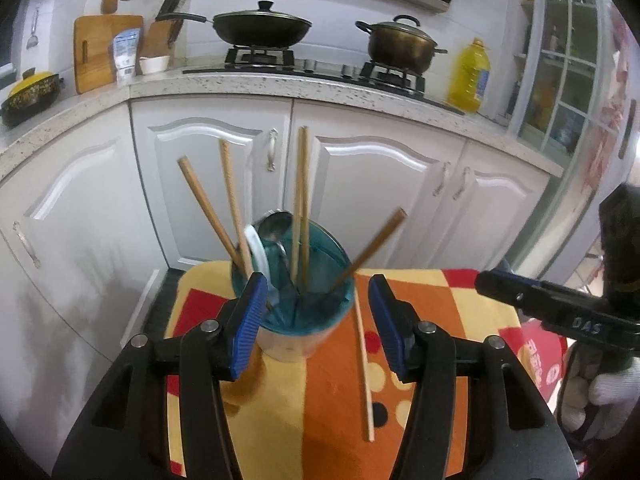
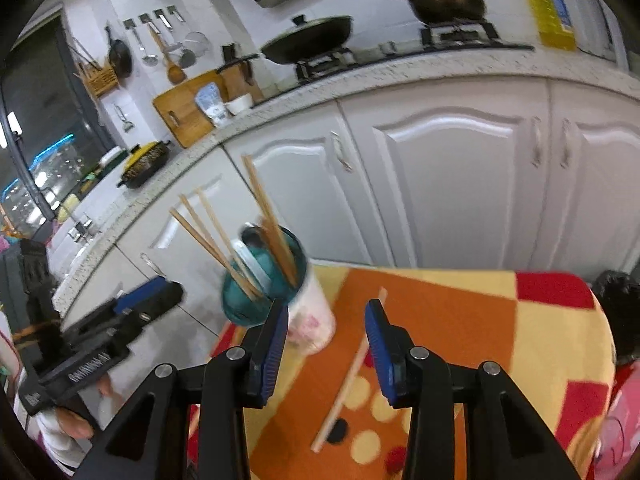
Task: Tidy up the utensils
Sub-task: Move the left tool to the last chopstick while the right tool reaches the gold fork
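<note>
gripper (image 1: 568, 312) lettering "das" | oil bottle (image 1: 469, 77) label unreadable

Chopsticks (image 1: 232, 216) in cup (image 1: 296, 320), one chopstick (image 1: 363, 372) on table (image 1: 460, 320) to its rt

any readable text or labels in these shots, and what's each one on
"DAS": white letters on the black body of the right gripper.
Embossed lettering on the black left gripper: too blurred to read.
Label on the yellow oil bottle: too small.
White pouch against the wooden cutting board: unreadable.
</note>
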Demonstrator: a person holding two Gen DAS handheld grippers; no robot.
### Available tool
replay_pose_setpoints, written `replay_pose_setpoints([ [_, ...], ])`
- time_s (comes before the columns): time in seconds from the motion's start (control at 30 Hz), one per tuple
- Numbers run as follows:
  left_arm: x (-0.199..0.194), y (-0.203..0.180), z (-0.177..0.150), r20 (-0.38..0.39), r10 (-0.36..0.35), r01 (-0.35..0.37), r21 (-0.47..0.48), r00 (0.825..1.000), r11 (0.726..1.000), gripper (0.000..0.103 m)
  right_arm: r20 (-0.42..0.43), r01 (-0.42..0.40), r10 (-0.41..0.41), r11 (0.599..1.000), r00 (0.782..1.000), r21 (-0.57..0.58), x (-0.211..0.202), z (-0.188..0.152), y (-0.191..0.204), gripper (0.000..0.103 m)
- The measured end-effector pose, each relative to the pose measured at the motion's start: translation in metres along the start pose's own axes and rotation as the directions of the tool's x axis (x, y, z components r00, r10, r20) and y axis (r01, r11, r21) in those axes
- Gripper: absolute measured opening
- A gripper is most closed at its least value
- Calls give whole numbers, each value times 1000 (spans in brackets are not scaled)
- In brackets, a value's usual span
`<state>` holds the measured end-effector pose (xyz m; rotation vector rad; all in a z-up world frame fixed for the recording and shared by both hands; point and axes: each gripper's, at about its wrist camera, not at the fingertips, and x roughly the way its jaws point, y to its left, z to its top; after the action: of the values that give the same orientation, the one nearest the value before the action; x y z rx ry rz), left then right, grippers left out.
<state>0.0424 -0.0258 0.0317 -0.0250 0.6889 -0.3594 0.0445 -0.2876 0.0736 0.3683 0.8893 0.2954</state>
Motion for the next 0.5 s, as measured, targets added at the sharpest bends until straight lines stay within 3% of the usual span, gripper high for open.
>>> replay_pose_setpoints([
  [0.2, 6, -12, -18, -53, -51, 50, -6, 997, 999, 52, -84, 94, -87, 992, 993, 84, 5, -39, -49, 38],
  [0.5, 47, -41, -62, -187, -104, 109, 13, 977, 994, 52, -204, 153, -121, 977, 971, 151, 38, -76, -88, 38],
])
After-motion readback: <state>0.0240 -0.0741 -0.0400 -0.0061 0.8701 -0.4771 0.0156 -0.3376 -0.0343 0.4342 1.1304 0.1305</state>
